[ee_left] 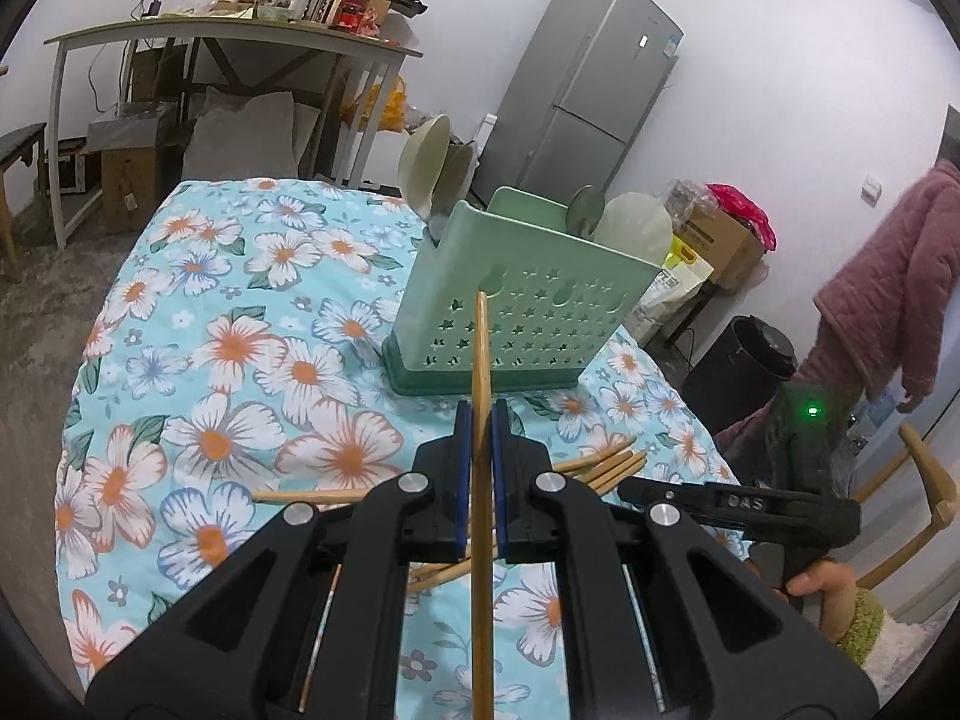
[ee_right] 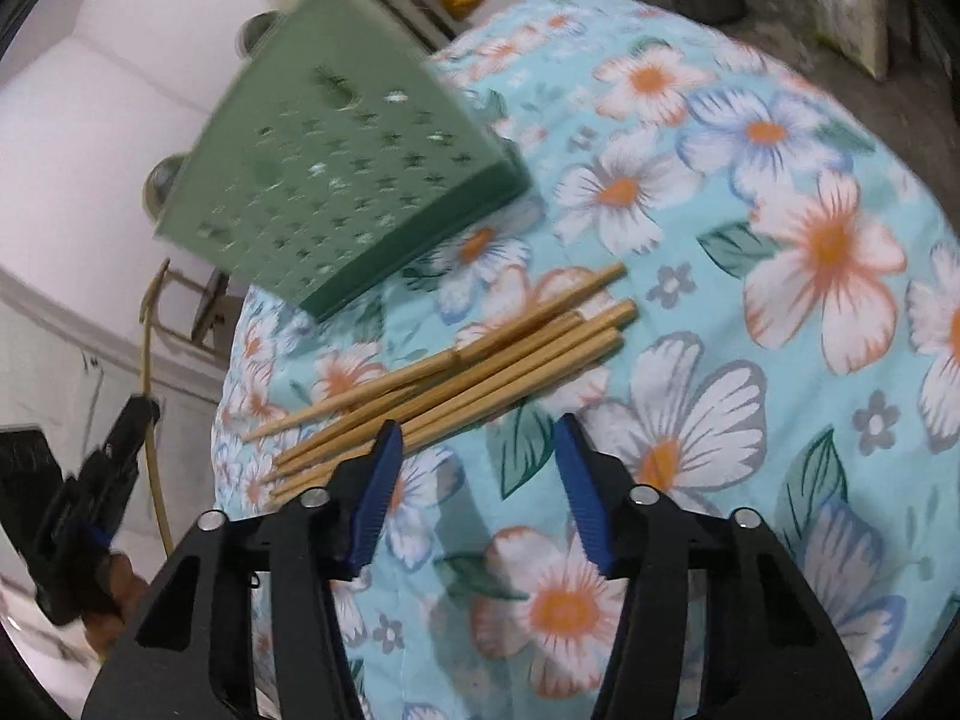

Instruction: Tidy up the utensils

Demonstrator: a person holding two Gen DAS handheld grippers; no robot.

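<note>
My left gripper (ee_left: pixel 480 420) is shut on a bamboo chopstick (ee_left: pixel 481 360) that points up toward the green perforated utensil holder (ee_left: pixel 516 306). The holder stands on the floral tablecloth and has pale spoons (ee_left: pixel 426 162) in it. My right gripper (ee_right: pixel 477 438) is open and empty, just above a pile of several bamboo chopsticks (ee_right: pixel 480 354) lying on the cloth. The holder also shows in the right wrist view (ee_right: pixel 336 180), blurred, beyond the pile. The pile shows in the left wrist view (ee_left: pixel 606 465) under my left gripper. The right gripper's body (ee_left: pixel 738 504) shows at the right there.
The round table with the floral cloth (ee_left: pixel 240 360) drops off at its edges. A wooden chair (ee_left: pixel 918 510) stands at the right. A grey fridge (ee_left: pixel 588 96), a cluttered desk (ee_left: pixel 240 36), boxes and a black bin (ee_left: pixel 744 360) stand behind. A person in pink (ee_left: pixel 888 288) is at the right.
</note>
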